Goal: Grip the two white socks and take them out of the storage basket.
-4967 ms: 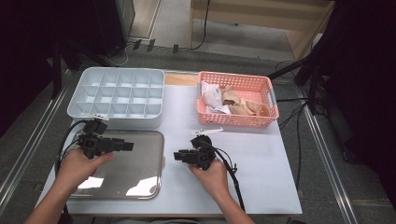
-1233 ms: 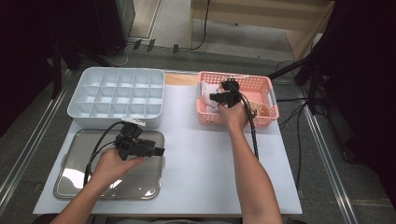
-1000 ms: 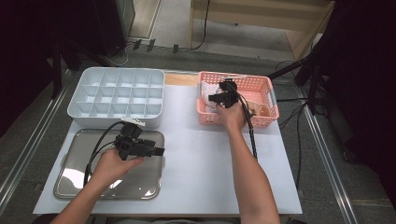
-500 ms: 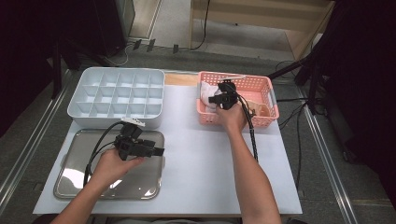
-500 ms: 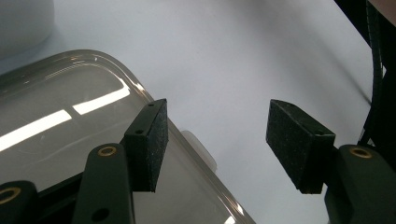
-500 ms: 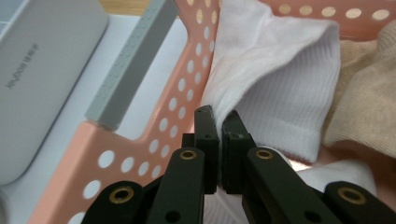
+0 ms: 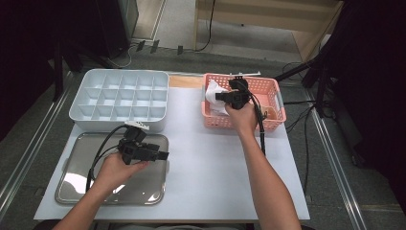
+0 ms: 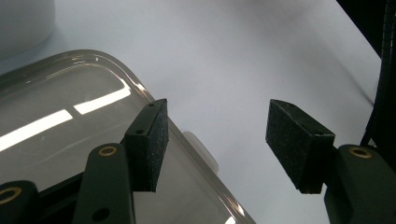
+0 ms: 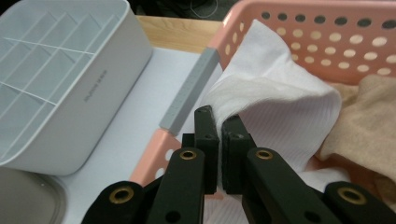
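So nearest the front edge of the table, the left gripper (image 7: 160,155) hangs over the right edge of the steel tray (image 7: 79,189) at the front-left corner, jaws spread wide with nothing between them. Past the tray sits the white divided box (image 7: 119,98) at the back-left. Over at the back-right, the right gripper (image 9: 219,133) is above the left end of the pink basket (image 7: 273,122), jaws just pressed together and pinching a fold of white cloth (image 9: 275,100), which bunches up out of the basket. Some beige cloth (image 9: 369,116) lies in the basket just beside it.
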Available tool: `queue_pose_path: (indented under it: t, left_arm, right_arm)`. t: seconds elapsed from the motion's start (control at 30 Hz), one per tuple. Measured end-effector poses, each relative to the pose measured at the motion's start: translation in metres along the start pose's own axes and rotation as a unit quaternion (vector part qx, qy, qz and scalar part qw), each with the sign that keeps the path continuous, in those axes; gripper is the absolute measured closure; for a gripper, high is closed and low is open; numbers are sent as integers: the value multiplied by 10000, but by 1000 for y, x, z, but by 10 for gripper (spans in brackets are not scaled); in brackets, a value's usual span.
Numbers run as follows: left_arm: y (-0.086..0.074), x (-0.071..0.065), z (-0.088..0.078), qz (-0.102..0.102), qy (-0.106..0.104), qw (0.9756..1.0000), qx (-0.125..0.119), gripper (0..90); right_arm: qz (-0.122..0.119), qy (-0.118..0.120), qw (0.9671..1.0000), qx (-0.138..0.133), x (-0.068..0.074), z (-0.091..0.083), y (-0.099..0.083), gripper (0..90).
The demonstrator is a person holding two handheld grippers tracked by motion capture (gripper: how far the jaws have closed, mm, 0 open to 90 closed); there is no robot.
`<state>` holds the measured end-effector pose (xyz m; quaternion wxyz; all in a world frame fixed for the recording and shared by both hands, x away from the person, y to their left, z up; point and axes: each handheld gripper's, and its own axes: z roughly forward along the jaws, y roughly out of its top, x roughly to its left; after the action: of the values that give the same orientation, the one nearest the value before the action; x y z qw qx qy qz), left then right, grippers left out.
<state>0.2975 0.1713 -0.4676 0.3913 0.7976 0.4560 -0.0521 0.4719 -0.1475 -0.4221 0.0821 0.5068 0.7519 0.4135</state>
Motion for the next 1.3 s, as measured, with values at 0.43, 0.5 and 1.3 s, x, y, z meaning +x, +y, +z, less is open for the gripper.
queue_pose_path:
  t: [0.43, 0.5, 1.3]
  left_arm:
    - [0, 0, 1, 15, 17, 10000, -5, 403]
    - [0, 0, 1, 22, 15, 10000, 3, 403]
    - [1, -3, 0, 69, 39, 10000, 13, 400]
  right_arm:
    - [-155, 192, 9995, -182, 12, -30, -4, 886]
    - [-165, 202, 9995, -196, 14, -32, -5, 886]
    - [-686, 1097, 9899, -584, 87, -149, 10, 886]
